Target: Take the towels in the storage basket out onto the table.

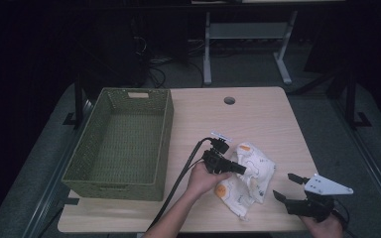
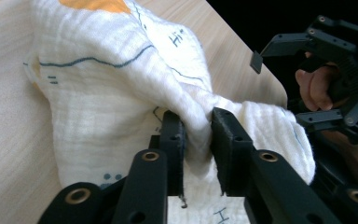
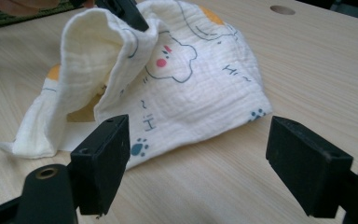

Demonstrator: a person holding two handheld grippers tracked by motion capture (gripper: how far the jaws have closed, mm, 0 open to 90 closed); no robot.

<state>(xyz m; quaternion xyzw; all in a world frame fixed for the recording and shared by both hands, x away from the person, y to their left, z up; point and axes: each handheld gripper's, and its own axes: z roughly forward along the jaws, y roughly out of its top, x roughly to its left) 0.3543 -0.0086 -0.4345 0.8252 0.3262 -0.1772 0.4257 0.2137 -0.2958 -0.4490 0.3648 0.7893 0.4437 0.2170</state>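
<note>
Now cloth point(image 2: 121, 93) bunches between left tongs point(image 2: 196, 140).

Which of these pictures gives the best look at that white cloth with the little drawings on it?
The right gripper view: the cloth lies whole there, with its bear face and paw prints plain. The left gripper view shows a close fold of it bunched between the fingers. The high view shows it small and crumpled on the table.
</note>
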